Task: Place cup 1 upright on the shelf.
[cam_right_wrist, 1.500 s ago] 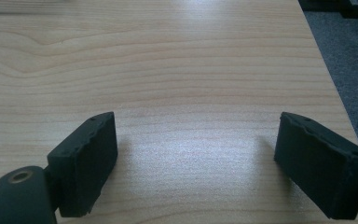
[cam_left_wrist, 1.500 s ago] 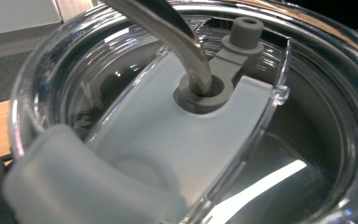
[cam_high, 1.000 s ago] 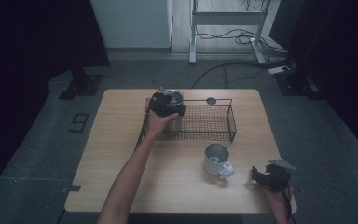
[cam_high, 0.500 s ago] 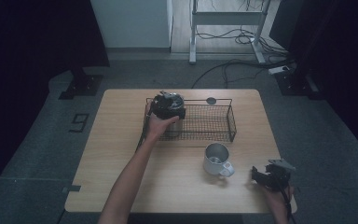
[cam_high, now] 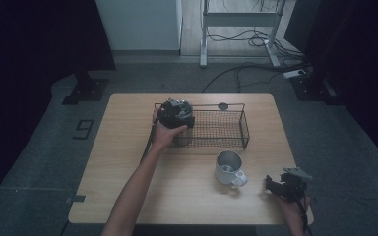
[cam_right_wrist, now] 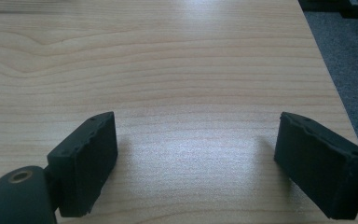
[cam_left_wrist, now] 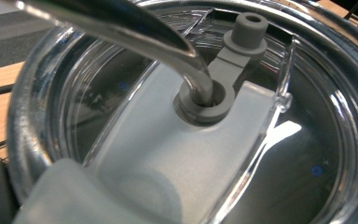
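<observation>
A black wire basket (cam_high: 245, 129) stands at the middle back of the wooden table (cam_high: 123, 177). My left gripper (cam_high: 178, 117) hangs over the basket's left end, right above a clear lid (cam_left_wrist: 144, 154) with a bent metal straw (cam_left_wrist: 135, 32) through a grey grommet. Its jaws are out of sight, so I cannot tell if anything is between them; they have just been opening slightly. A white mug (cam_high: 229, 167) stands in front of the basket. My right gripper (cam_high: 275, 186) (cam_right_wrist: 196, 163) rests low at the table's front right corner, open, with bare wood between its pads.
A small dark round disc (cam_high: 222, 105) lies behind the basket. The table's right edge (cam_right_wrist: 335, 84) runs close beside the right gripper. Grey floor, cables and a metal frame lie beyond the table.
</observation>
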A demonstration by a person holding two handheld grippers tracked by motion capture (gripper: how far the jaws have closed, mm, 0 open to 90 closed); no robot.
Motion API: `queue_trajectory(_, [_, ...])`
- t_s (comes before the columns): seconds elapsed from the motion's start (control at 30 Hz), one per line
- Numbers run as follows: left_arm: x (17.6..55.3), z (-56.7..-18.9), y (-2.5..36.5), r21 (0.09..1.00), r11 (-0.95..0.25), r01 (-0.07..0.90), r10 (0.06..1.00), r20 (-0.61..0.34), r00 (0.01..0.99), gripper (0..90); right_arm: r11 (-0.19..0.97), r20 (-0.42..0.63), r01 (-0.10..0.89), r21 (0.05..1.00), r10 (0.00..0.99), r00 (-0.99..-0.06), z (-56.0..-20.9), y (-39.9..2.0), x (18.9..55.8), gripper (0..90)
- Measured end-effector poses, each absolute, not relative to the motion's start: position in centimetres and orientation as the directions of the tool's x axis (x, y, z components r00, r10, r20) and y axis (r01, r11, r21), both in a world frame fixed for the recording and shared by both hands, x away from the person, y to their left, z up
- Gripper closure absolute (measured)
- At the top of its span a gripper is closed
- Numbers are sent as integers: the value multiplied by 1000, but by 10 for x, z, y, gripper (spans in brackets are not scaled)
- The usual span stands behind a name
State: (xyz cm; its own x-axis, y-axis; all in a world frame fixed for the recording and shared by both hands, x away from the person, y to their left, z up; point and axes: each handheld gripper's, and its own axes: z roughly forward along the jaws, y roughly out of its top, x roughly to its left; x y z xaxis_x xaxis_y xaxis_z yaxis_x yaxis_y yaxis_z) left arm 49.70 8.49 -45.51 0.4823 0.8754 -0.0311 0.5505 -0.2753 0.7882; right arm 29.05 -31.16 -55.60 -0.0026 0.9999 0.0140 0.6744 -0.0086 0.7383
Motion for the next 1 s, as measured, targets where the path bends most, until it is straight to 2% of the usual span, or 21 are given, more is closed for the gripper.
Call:
queue_trajectory(0.33, [495, -455, 88, 785, -263, 561, 871, -58, 489, 15, -9, 14, 674, 738, 1000, -2, -556, -312, 290, 128])
queue_trajectory(0.63, [486, -452, 91, 801, -272, 533, 873, -28, 487, 7, -9, 14, 674, 738, 1000, -2, -556, -312, 290, 128])
queue_trajectory(1.0, [476, -445, 101, 821, -253, 512, 866, -44, 499, 5, -9, 14, 674, 738, 1000, -2, -556, -312, 290, 128])
